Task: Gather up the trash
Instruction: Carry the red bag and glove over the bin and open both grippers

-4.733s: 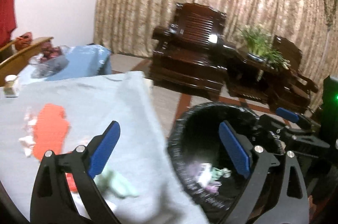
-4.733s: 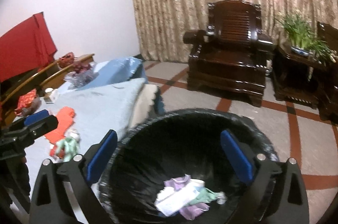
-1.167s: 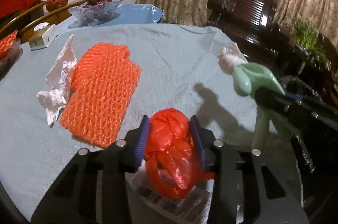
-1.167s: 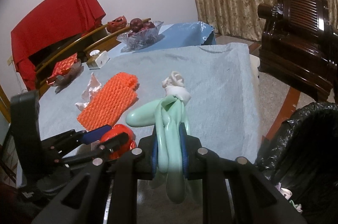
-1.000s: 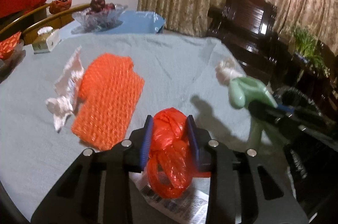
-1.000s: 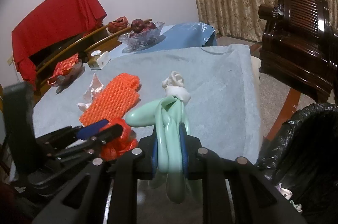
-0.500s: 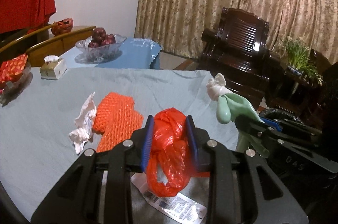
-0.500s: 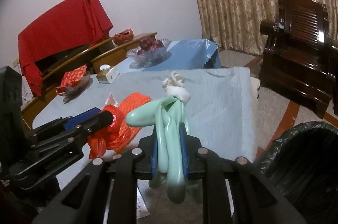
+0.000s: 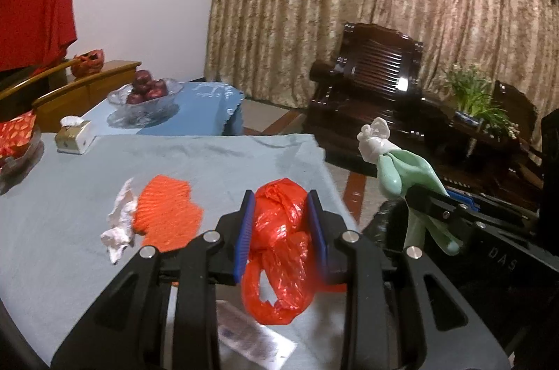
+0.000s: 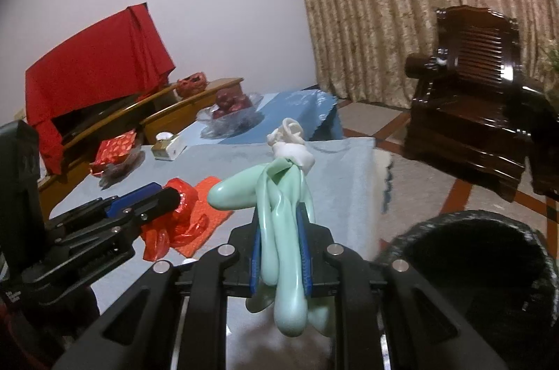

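Both hands loaded, bin close by

Already carrying: seen from the left wrist, left hand-held gripper (image 9: 282, 230) pinching a crumpled red plastic bag (image 9: 279, 244), held clear above the desk (image 9: 52, 230) so loose ends dangle free. Left behind on the blue cloth: orange foam netting (image 9: 166, 212), a white tissue (image 9: 120, 223) touching its edge, and a printed label (image 9: 251, 338) under the gripper body. Off to the right, a pale green glove (image 9: 401, 167) gripped by the other tool.

Now from the right wrist: right hand-held gripper (image 10: 281, 247) pressed tight on that glove (image 10: 279, 230), fingers hanging below, knotted cuff poking up. Black-lined bin (image 10: 471, 261) just right of the desk edge, mouth open. Likely next: swing both loads over the bin and let go, then back for the remaining scraps.
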`<state>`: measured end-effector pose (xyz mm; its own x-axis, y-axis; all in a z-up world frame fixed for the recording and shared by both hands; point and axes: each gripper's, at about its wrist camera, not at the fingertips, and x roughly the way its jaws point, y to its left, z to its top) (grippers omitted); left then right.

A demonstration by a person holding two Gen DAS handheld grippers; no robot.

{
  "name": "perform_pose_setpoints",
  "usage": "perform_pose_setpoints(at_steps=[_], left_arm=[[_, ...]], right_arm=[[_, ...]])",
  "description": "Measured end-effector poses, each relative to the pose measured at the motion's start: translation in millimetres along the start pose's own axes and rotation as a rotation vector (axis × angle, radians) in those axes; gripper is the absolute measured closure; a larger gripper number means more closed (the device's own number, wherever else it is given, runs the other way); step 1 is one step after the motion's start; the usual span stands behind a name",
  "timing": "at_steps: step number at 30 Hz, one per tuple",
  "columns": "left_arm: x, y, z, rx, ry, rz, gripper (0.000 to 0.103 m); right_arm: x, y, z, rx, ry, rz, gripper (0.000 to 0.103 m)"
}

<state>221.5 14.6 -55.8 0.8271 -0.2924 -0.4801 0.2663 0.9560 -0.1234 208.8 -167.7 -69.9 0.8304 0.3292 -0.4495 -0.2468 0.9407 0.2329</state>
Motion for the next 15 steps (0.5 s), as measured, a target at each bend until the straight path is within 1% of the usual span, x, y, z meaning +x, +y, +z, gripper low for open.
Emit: perform_pose_setpoints(at_steps=[4,8,15], left_arm=[[1.9,-25.3,1.8,0.022,-0.001,-0.044,0.074],[9.1,-57.2,0.2,0.048,0.008,-0.104,0.074],[29.9,-109.7,-6.7,0.081,0.032,-0.206,0.074]], right_arm=[[-25.0,-21.6,-3.0,0.017,-0.018,-0.048,0.085],[-47.4,-48.2,-8.4,0.044,-0.030,-0.103,0.085],[-74.4,-92.0,-23.2,0.078,-0.015,-0.206,0.085]])
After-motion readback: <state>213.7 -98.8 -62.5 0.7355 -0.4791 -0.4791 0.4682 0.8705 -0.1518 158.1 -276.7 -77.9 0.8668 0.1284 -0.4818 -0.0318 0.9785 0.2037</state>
